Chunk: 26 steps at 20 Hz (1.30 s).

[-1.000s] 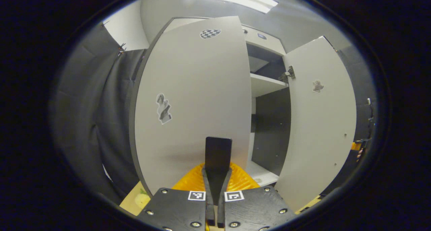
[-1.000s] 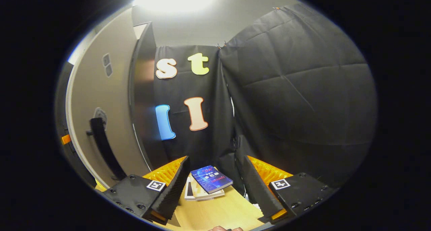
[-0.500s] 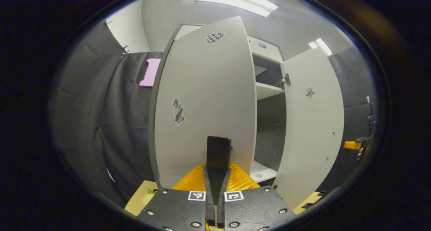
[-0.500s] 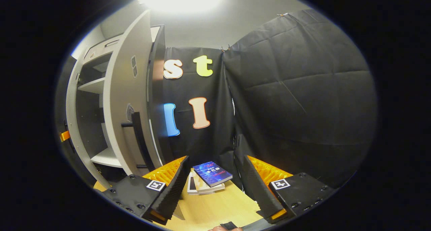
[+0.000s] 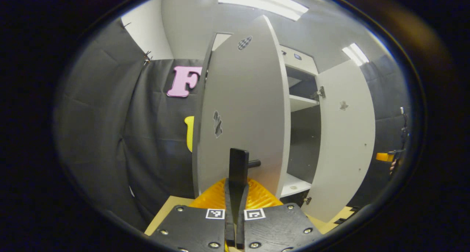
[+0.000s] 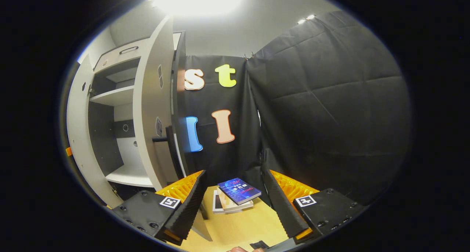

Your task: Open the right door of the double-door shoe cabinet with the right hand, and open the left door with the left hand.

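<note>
Shoe cabinet (image 5: 301, 108) stands with both doors swung out — interior shelves (image 5: 302, 102) exposed. In the left gripper view the left door (image 5: 242, 112) sits dead ahead, seen nearly edge-on, its dark bar handle (image 5: 238, 167) upright just above the fingers. Left gripper (image 5: 235, 204) has its 2 fingers together on the lower end of that handle, clamped on it. Right door (image 5: 347, 141) hangs open on the far side of the opening, hinge (image 5: 318, 94) visible near its top edge. A checkered sticker (image 5: 244, 42) sits high on the left door, another small sticker (image 5: 217, 123) mid-panel.

In the right gripper view the cabinet (image 6: 110, 97) is off to the left. The right door (image 6: 152, 108) angles out with its handle (image 6: 170, 141) facing the camera. Right gripper (image 6: 235, 204) is apart from it, fingers spread wide, nothing between them. Past the fingers — a small stack of books (image 6: 235, 195) on a light wooden surface (image 6: 238, 226), against the black cloth wall (image 6: 323, 108).
</note>
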### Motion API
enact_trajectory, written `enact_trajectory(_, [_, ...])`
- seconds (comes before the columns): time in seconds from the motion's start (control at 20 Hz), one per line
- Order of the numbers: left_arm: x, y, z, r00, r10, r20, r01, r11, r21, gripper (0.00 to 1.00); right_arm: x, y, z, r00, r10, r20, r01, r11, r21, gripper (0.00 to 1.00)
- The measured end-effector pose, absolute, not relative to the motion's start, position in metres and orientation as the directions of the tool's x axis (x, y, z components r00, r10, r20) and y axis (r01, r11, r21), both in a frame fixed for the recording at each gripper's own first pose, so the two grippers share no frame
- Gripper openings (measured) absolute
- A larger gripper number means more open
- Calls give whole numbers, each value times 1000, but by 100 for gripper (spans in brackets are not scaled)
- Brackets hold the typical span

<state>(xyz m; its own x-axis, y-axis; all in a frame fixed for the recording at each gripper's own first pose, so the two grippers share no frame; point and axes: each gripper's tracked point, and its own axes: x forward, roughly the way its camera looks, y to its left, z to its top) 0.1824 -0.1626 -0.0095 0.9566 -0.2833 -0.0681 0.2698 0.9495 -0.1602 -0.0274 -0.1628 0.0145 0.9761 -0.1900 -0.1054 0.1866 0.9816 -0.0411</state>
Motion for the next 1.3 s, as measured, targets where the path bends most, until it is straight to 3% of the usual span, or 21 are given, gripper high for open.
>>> enact_trajectory(0.45, [183,-141,-12,970,-228,-80,213,964,-158,4,-27,-131,3,983,-145,-117,139,989,-54,98])
enact_trajectory(0.7, [187,-105,-19,986,-122,-111,108,986,-124,1,-34,-129,-1,981,-148,-124,140,988,-67,98])
enact_trajectory(0.85, [183,-123,-16,978,-185,-100,163,968,-193,1,-35,-129,1,980,-154,-123,148,987,-60,98])
enact_trajectory(1.3, [182,-107,-20,983,-135,-123,125,988,-88,1,-38,-110,3,985,-127,-118,123,991,-46,98])
